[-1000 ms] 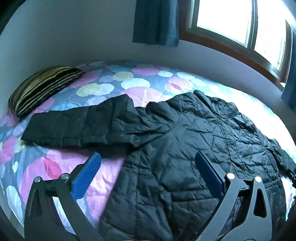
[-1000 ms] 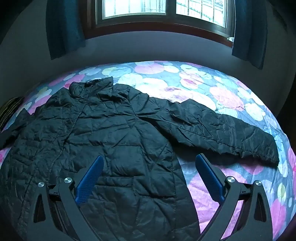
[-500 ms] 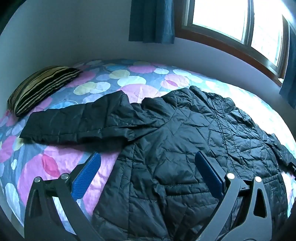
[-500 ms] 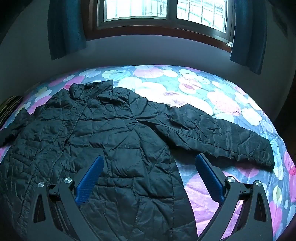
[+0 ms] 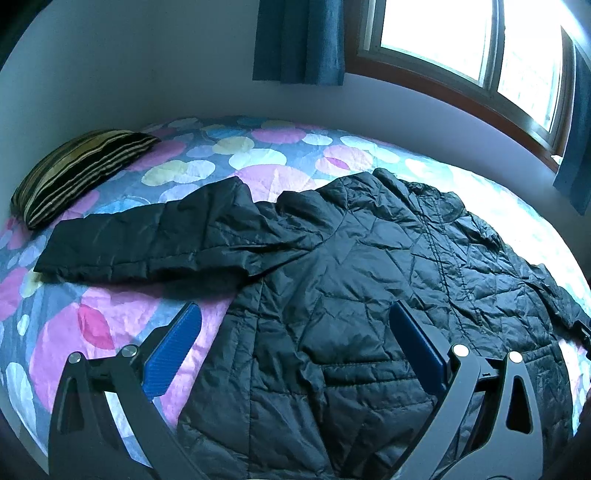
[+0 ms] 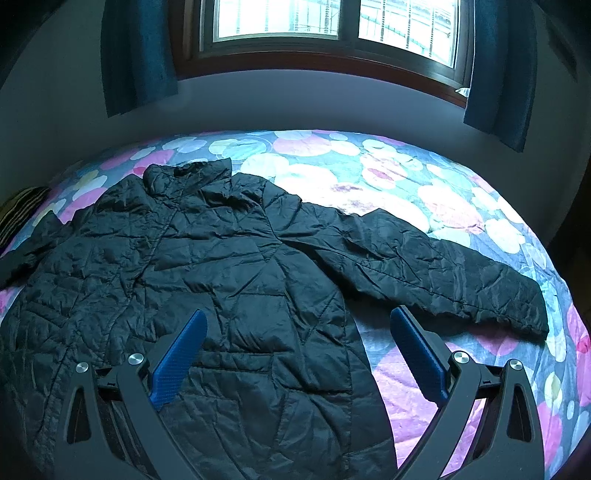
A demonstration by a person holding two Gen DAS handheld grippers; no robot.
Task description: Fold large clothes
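A large black quilted jacket (image 5: pixel 369 280) lies spread flat on the bed, front up, collar toward the window. It also fills the right wrist view (image 6: pixel 192 280). Its left sleeve (image 5: pixel 147 240) stretches out to the left, its right sleeve (image 6: pixel 443 266) out to the right. My left gripper (image 5: pixel 295 350) is open and empty above the jacket's left hem side. My right gripper (image 6: pixel 299 350) is open and empty above the jacket's right hem side. Neither touches the cloth.
The bed has a cover (image 5: pixel 122 321) with pink, blue and yellow circles. A striped pillow (image 5: pixel 77 173) lies at the far left. A wall with a window (image 6: pixel 332 22) and blue curtains (image 5: pixel 299 40) runs behind the bed.
Both grippers have pulled back and risen a little, so more of the jacket and bed shows. The jacket has not moved. Both grippers stay open.
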